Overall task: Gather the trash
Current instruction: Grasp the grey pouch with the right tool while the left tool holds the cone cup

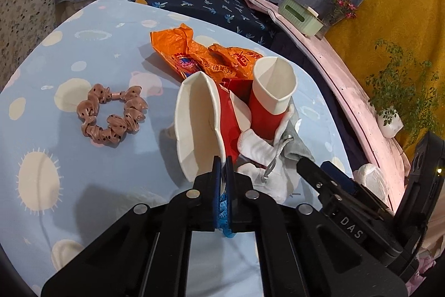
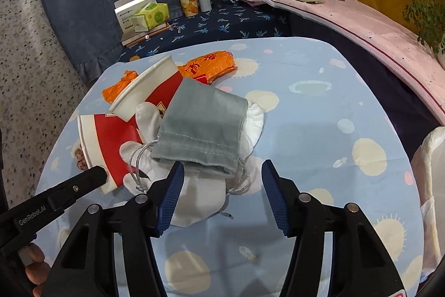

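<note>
Left gripper [image 1: 222,167] pinches the near rim of a squashed red paper cup [image 1: 200,124], so I can lift it. Right gripper [image 2: 222,183] hangs half open around the grey pouch [image 2: 201,127] mouth, not squeezing.

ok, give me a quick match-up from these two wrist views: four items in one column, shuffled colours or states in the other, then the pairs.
Items:
1. scrunchie
2. pouch
3. plastic bag
4. left claw

Colour or state:
A. orange, crumpled
B. shut on a paper cup's rim
C. brown with dark dots
D. grey, drawstring

Pairs: 1-C, 2-D, 3-A, 4-B
</note>
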